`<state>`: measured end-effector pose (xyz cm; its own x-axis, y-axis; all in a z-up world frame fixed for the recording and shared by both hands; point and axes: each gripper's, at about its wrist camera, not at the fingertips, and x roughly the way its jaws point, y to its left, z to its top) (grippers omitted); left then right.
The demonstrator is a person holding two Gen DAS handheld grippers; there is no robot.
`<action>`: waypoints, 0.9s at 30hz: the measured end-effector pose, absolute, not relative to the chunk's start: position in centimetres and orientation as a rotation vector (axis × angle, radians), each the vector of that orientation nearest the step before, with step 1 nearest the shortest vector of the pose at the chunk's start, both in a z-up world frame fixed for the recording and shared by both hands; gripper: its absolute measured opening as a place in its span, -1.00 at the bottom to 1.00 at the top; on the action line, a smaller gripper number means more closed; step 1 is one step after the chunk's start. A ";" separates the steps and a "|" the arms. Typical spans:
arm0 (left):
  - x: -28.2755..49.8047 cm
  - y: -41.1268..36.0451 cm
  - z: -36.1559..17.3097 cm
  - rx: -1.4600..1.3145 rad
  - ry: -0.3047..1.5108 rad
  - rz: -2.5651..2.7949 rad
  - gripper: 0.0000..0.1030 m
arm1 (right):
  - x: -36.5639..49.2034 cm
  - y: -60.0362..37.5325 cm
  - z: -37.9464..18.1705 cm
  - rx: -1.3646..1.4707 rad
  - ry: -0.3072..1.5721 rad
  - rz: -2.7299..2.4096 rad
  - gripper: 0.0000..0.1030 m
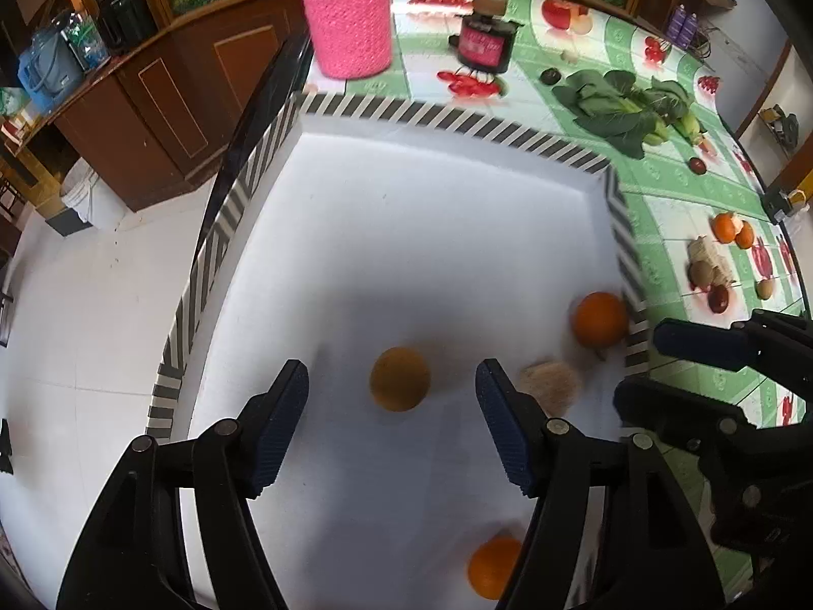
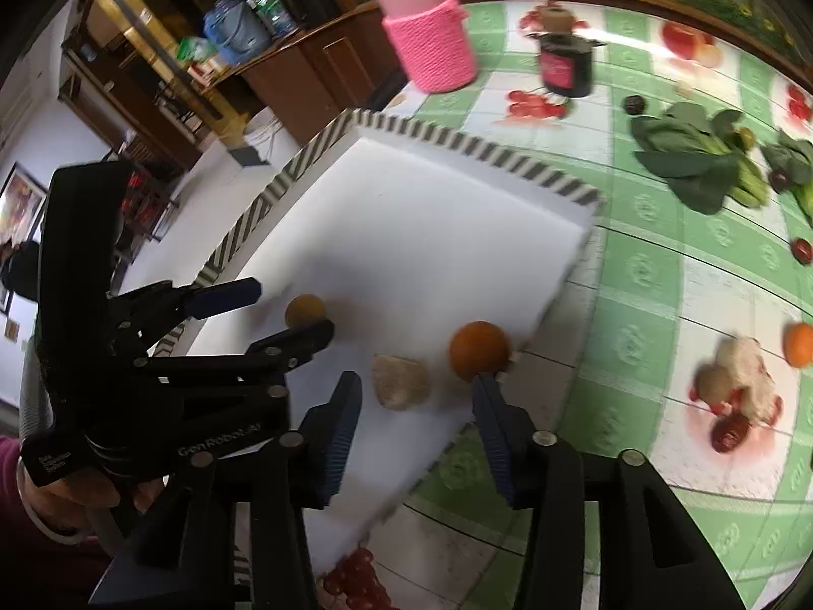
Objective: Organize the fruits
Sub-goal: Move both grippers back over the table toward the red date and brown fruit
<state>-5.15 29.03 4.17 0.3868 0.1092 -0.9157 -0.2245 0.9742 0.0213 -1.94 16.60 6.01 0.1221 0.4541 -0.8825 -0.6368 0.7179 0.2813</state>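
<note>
A white tray [image 1: 406,234] with a striped rim holds several fruits. My left gripper [image 1: 392,373] is open above a brownish-yellow round fruit [image 1: 400,378] that lies between its fingers, the pads clear of it. An orange [image 1: 599,318] rests against the tray's right rim, and another orange [image 1: 493,567] shows at the bottom edge. My right gripper [image 2: 415,384] is open over a tan, rough lump [image 2: 400,381] on the tray; its right fingertip is close to the orange [image 2: 477,351]. In the right wrist view the left gripper [image 2: 287,310] straddles the yellow fruit [image 2: 305,309].
A bottle in a pink knitted sleeve [image 1: 348,25] and a dark jar [image 1: 485,43] stand behind the tray. Leafy greens [image 1: 620,107], two oranges [image 1: 731,230] and several small fruits [image 1: 711,274] lie on the green checked cloth to the right. The table edge and floor are at the left.
</note>
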 end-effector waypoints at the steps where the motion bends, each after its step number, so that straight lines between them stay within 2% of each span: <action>1: -5.1 28.7 4.4 -0.106 1.150 0.210 0.32 | -1.9 16.3 6.3 -0.177 1.202 0.791 -0.01; 6: -4.9 27.0 5.4 -0.103 1.133 0.185 0.32 | -1.6 14.0 7.5 -0.145 1.179 0.758 0.00; 10: -4.6 25.4 6.0 -0.093 1.124 0.161 0.33 | -1.4 12.4 7.9 -0.141 1.163 0.731 0.11; 27: -3.4 19.7 6.1 -0.068 1.135 0.093 0.33 | -0.6 3.9 7.8 -0.066 1.174 0.580 0.19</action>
